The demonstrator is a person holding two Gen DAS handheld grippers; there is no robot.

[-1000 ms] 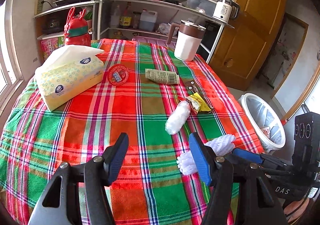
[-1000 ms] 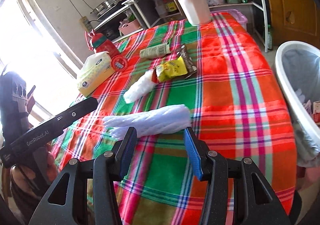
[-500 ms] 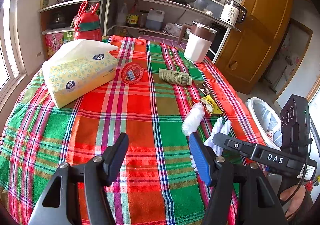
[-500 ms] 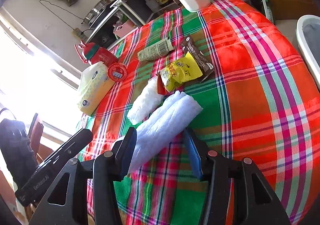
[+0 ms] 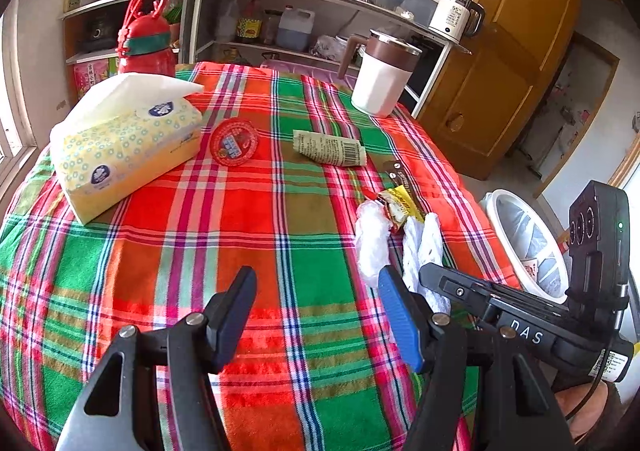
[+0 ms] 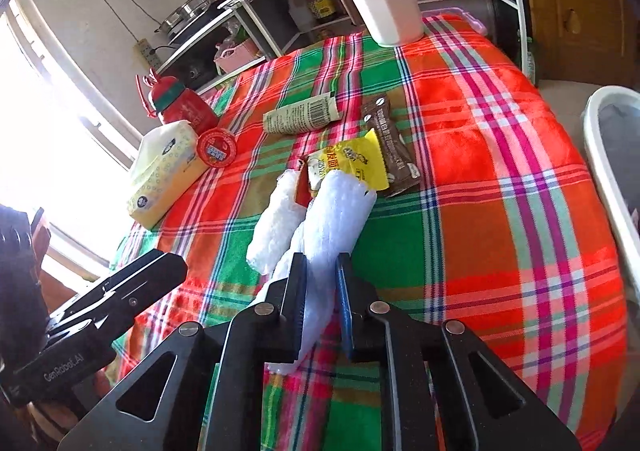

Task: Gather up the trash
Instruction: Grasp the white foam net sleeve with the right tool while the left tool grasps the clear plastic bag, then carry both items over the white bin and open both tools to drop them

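On the near right part of the plaid tabletop, the right tool has just been closing and now pinches the near end of a long white foam sleeve. Its jaws stand almost together with the soft foam squeezed between them. The sleeve's far end lies against a yellow snack wrapper, and a second, shorter white foam piece sits just beside it on the left. The left tool hovers over bare cloth, about half open and holding nothing.

To do this step well, I would lift the sleeve straight up before swinging it right, so its trailing end clears the yellow wrapper and the brown packet instead of dragging them. The grip is at one end only, so the foam will likely droop; a slow carry toward the white trash bin, off the tabletop's right edge, should keep it from catching the rim.

How firmly the pads bite is hard to judge, since the foam hides their inner faces. Only a slice of the bin shows in the right wrist view, and its depth cannot be read. A rolled printed wrapper and a round red lid lie farther off, their print too small to make out.
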